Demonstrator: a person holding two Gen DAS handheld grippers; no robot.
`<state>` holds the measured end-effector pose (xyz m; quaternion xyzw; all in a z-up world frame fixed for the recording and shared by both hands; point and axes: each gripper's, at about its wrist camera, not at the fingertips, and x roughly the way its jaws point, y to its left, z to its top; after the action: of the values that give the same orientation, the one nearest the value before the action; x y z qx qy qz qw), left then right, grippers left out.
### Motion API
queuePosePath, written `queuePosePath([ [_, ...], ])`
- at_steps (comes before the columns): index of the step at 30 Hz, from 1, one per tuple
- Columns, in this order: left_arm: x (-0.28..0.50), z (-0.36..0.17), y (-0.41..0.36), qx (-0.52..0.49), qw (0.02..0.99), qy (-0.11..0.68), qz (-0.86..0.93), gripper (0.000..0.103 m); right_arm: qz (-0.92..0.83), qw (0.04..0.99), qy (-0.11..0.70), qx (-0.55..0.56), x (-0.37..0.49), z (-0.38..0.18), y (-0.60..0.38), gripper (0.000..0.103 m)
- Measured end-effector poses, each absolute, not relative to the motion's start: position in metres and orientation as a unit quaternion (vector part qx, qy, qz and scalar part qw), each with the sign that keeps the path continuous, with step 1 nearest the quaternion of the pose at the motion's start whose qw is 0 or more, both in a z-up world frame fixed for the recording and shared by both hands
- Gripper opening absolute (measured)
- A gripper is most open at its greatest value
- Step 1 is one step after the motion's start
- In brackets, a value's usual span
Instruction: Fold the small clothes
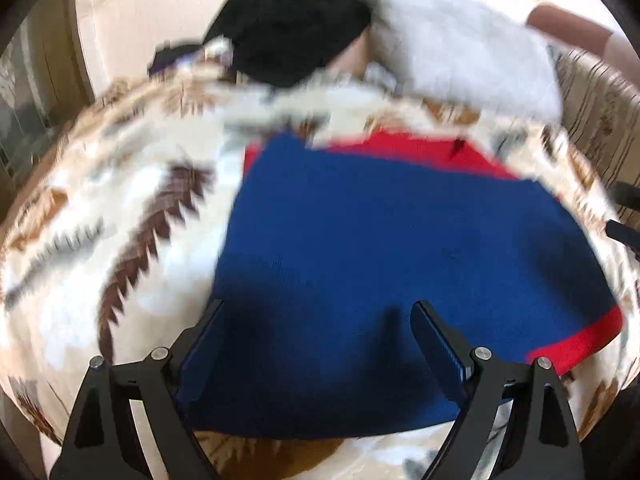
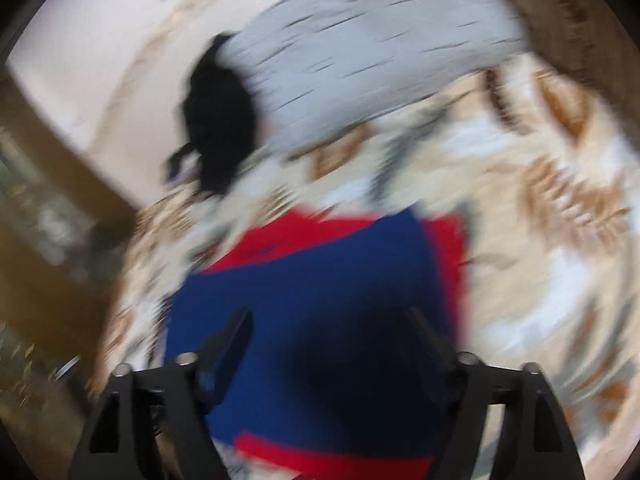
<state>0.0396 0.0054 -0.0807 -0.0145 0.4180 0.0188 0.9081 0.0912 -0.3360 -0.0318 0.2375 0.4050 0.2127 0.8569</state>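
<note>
A blue knit garment with red trim (image 1: 392,248) lies folded flat on a cream blanket with a brown leaf pattern (image 1: 120,216). My left gripper (image 1: 318,310) hangs open over the garment's near left part, with only blue cloth showing between its fingers and nothing pinched. In the blurred right wrist view the same blue and red garment (image 2: 316,300) lies below my right gripper (image 2: 330,320), whose jaws stand wide apart above the cloth with nothing held.
A black garment (image 1: 292,24) and a white fluffy pillow or cloth (image 1: 460,52) lie at the far side of the blanket. A light wall (image 1: 152,8) rises behind them. Part of another dark tool (image 1: 624,216) shows at the right edge.
</note>
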Motion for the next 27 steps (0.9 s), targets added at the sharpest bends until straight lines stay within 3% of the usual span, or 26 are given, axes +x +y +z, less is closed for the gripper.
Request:
queuePosePath([
  [2, 0.043, -0.091, 0.005, 0.003, 0.903, 0.428, 0.031, 0.091, 0.169, 0.839, 0.454, 0.246, 0.098, -0.068, -0.337, 0.083],
  [3, 0.041, -0.089, 0.003, 0.008, 0.904, 0.426, 0.031, 0.091, 0.132, 0.829, 0.471, 0.271, 0.099, -0.086, -0.348, 0.078],
  [5, 0.031, -0.076, 0.005, -0.008, 0.910, 0.414, 0.022, 0.091, 0.123, 0.829, 0.448, 0.311, 0.090, -0.080, -0.358, 0.075],
  [8, 0.022, -0.060, 0.006, -0.020, 0.925, 0.379, 0.013, 0.091, 0.130, 0.847, 0.430, 0.284, 0.086, -0.046, -0.350, 0.078],
  [11, 0.035, -0.079, 0.000, -0.001, 0.912, 0.411, 0.007, 0.091, 0.169, 0.854, 0.416, 0.262, 0.096, -0.023, -0.336, 0.082],
  [13, 0.038, -0.096, -0.007, 0.034, 0.907, 0.419, 0.022, 0.092, 0.187, 0.850, 0.423, 0.252, 0.116, -0.025, -0.323, 0.087],
  [19, 0.035, -0.097, -0.006, 0.042, 0.914, 0.404, 0.014, 0.095, 0.075, 0.825, 0.482, 0.285, 0.183, -0.067, -0.355, 0.086],
  [24, 0.034, -0.099, -0.004, 0.039, 0.917, 0.396, 0.012, 0.098, 0.117, 0.846, 0.443, 0.272, 0.193, -0.031, -0.339, 0.087],
  [27, 0.035, -0.100, -0.002, 0.033, 0.917, 0.398, 0.011, 0.100, 0.105, 0.847, 0.464, 0.239, 0.215, -0.048, -0.335, 0.087],
])
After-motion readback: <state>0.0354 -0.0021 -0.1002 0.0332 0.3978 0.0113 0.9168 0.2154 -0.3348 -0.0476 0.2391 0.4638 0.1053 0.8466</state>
